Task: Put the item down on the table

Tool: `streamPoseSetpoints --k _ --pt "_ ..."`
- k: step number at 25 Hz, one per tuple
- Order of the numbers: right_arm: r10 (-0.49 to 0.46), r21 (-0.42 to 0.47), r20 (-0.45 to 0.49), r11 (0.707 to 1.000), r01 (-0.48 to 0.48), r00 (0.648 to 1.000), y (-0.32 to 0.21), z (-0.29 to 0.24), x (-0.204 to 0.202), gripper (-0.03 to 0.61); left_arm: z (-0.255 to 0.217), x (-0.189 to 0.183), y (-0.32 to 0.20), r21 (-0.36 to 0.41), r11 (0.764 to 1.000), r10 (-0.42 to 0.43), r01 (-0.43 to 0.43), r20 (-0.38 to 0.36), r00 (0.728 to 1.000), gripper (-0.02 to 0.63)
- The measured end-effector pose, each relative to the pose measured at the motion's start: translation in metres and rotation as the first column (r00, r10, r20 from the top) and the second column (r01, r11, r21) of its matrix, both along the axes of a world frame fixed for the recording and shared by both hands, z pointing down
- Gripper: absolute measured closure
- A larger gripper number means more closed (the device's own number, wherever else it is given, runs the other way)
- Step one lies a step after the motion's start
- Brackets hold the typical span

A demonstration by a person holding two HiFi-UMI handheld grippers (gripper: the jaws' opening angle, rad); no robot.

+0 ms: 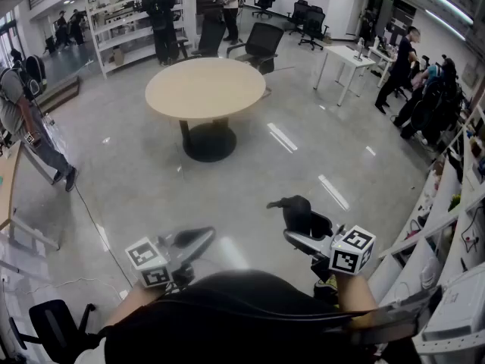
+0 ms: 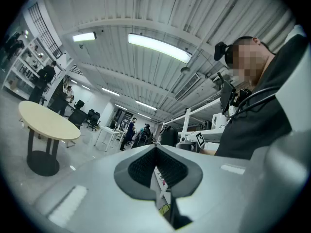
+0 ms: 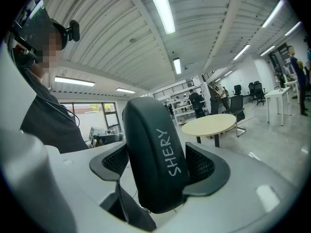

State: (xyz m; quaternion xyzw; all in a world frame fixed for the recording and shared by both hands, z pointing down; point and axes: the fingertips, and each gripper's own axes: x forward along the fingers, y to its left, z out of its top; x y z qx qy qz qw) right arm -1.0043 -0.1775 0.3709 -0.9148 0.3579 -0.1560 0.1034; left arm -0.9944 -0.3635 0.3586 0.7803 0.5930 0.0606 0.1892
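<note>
While aloft, black case (image 3: 154, 154) between right jaws.

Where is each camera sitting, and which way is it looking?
Head view: on the person's head, facing forward and down at the round beige table; the person's dark top, left gripper and right gripper show below.
Left gripper view: rides the left gripper, facing along its closed jaws; the dark top shows at right.
Right gripper view: rides the right gripper, facing along jaws clamped on a dark rounded case; the dark top shows at left.
Shared: all three see the table.
</note>
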Motion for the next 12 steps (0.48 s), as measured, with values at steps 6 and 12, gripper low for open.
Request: streamPoseSetpoints --k 6,12 --pt "0.005 0.014 0.000 1.000 -0.005 1.000 0.007 -0.001 -0.015 0.199 -0.003 -0.011 0.011 0.015 1.000 0.005 -0.005 -0.003 1.000 0.617" --pt "0.003 0.033 -0.004 0.999 -0.003 1.000 0.017 -0.002 -0.016 0.199 -0.006 -0.014 0.021 0.023 1.000 0.003 -0.003 -0.012 1.000 0.617"
